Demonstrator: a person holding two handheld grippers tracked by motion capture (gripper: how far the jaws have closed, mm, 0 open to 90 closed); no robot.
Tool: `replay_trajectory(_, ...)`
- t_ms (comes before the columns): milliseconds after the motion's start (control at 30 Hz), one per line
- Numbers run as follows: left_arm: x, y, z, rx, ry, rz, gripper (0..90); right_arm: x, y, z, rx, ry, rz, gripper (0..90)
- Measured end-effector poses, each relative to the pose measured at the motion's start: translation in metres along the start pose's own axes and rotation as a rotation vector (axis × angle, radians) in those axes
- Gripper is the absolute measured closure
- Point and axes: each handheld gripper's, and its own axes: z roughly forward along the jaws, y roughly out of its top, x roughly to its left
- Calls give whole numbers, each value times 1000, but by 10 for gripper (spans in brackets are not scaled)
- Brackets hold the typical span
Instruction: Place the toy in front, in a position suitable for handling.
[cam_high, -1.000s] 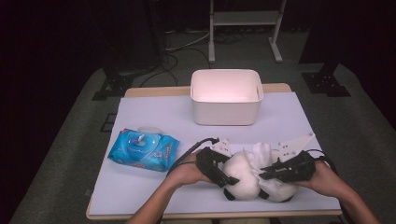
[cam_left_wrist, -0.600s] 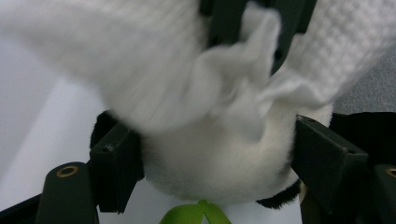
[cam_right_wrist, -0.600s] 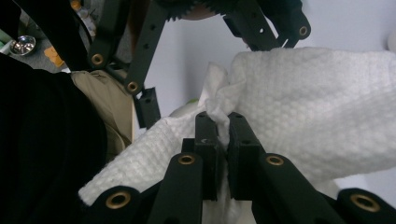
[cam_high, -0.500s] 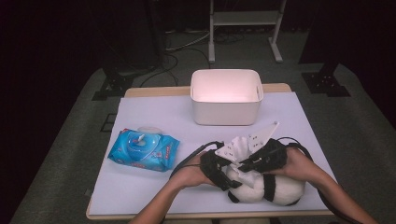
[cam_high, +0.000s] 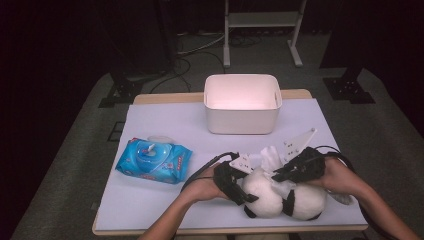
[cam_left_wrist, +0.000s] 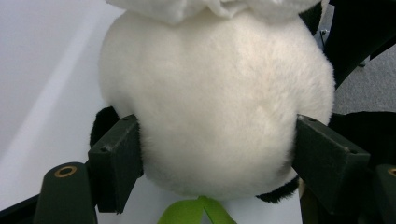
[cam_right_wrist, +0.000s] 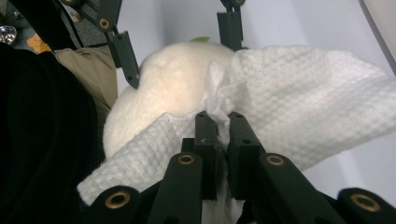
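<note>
A white plush toy (cam_high: 272, 200) with black limbs lies near the table's front edge. My left gripper (cam_high: 241, 192) is shut on its round white part, the pads (cam_left_wrist: 116, 163) pressing in from both sides of the plush toy (cam_left_wrist: 215, 93). A green tag (cam_left_wrist: 198, 212) pokes out beneath. My right gripper (cam_high: 281, 175) sits on top of the toy, shut on a white textured wipe (cam_high: 270, 159). In the right gripper view the jaws (cam_right_wrist: 223, 135) pinch the wipe (cam_right_wrist: 299, 107), which drapes over the plush toy (cam_right_wrist: 163, 88), with the left gripper (cam_right_wrist: 180, 39) beyond.
A white open bin (cam_high: 242, 102) stands at the back middle of the white table (cam_high: 165, 125). A blue pack of wet wipes (cam_high: 152, 160) lies at the left. The person's forearms come in from the front edge.
My right gripper has shifted a little left across the top of the toy, dragging the wipe with it. The left gripper and the toy have stayed put.
</note>
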Motion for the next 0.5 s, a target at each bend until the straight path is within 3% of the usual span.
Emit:
replay_trajectory(267, 1, -2, -1, -6, -8, -10, 210, 1, -9, -11, 13, -38, 3, 830)
replay_trajectory(500, 2, -3, -1, -16, -17, -19, 199, 3, -25, -20, -33, -52, 32, 830)
